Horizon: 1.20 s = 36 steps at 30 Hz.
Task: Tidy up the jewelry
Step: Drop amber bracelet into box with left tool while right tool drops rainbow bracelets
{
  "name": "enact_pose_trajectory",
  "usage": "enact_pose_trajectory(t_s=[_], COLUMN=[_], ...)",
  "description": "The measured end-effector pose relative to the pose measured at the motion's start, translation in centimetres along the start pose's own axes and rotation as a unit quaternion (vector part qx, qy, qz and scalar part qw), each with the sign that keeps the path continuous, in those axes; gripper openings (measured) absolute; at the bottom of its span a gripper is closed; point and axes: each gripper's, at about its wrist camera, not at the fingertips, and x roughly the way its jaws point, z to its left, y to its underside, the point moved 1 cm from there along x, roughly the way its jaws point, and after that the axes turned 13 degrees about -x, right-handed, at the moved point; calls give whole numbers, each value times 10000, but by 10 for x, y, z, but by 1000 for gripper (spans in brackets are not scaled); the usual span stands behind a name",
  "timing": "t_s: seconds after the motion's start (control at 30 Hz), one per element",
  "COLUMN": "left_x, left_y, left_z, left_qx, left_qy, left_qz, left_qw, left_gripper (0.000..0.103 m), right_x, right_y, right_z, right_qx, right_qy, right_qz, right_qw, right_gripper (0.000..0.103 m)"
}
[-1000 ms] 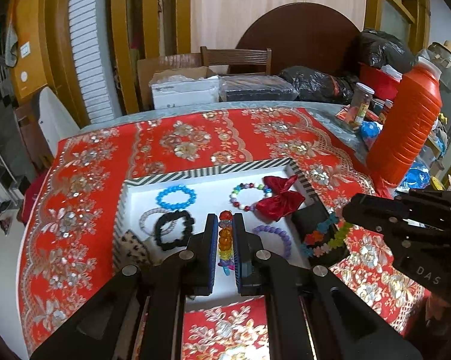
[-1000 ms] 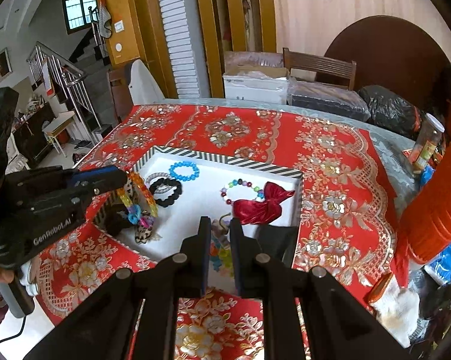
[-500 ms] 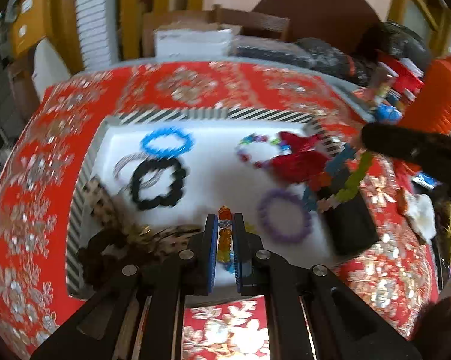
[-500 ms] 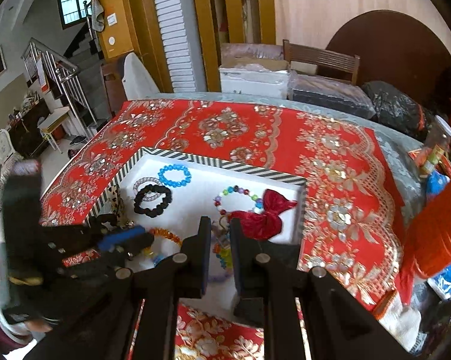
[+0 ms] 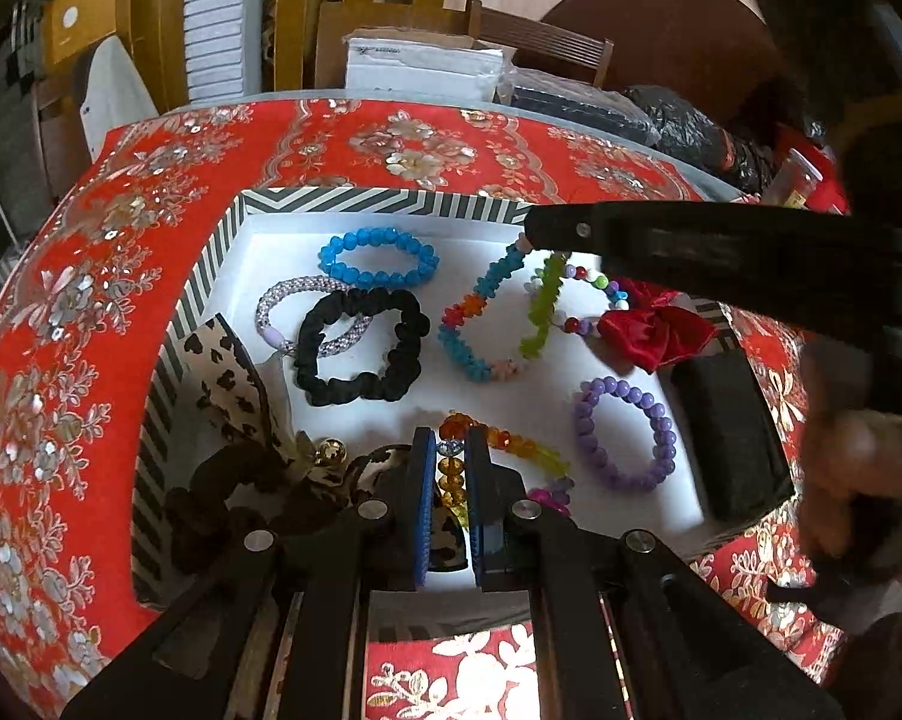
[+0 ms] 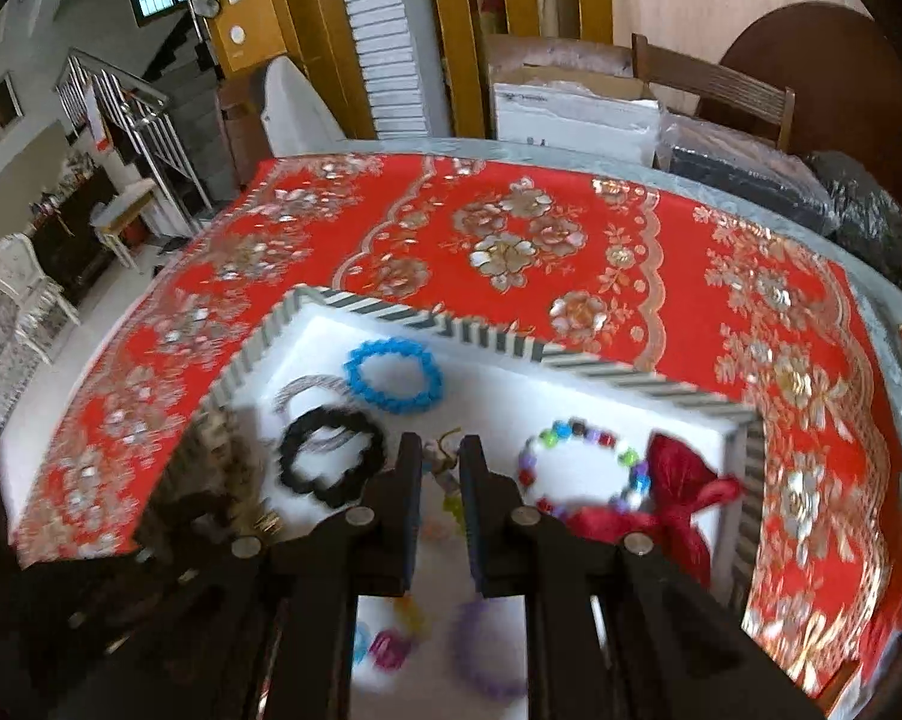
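A white tray with a striped rim (image 5: 385,202) holds bracelets. My left gripper (image 5: 451,450) is shut on a rainbow crystal bracelet (image 5: 514,447), low over the tray's near side. My right gripper (image 6: 440,462) is shut on a multicolour flower-bead bracelet (image 5: 490,315), which hangs over the tray's middle; in the right wrist view only a bit shows between the fingers (image 6: 442,468). In the tray lie a blue bracelet (image 5: 379,257), a black scrunchie (image 5: 361,353), a silver bracelet (image 5: 298,312), a purple bracelet (image 5: 625,433), a mixed-bead bracelet (image 6: 583,468) and a red bow (image 5: 661,330).
A leopard-print bow (image 5: 229,378) with a gold bell (image 5: 330,451) lies at the tray's left side. A black box (image 5: 733,432) sits at its right edge. The tray (image 6: 427,318) stands on a red floral tablecloth (image 6: 511,240). Boxes and bags crowd the far table edge.
Both grippers moved down and forward over the tray, each still holding its bracelet. The flower-bead bracelet now hangs over the tray's middle instead of its right edge.
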Motion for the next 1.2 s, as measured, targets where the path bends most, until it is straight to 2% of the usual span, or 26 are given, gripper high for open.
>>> enact_pose_trajectory(t_s=[0.23,0.57,0.97,1.03,1.1,1.2], left_x=[12,17,25,25,25,24], left_y=[-6,-9,-13,-13,-13,-13], left_z=[3,2,1,1,1,1], left_qx=[-23,13,49,76,76,67], left_qy=[-25,-59,-162,-191,-233,-283], left_qz=[34,38,31,3,-33,-38], left_qw=[10000,10000,9999,9998,9997,9996], left_gripper=[10,10,10,10,10,11], right_x=[32,44,59,60,56,44], right_y=[-3,-15,-11,-9,-7,-1], right_z=[-21,-15,-21,-24,-27,-29], right_qx=[180,-27,79,128,253,376], right_qy=[179,335,418,383,288,196], right_qz=[220,143,341,393,368,274], right_qw=[9994,9993,9985,9984,9986,9987], right_gripper=[13,13,13,16,24,28])
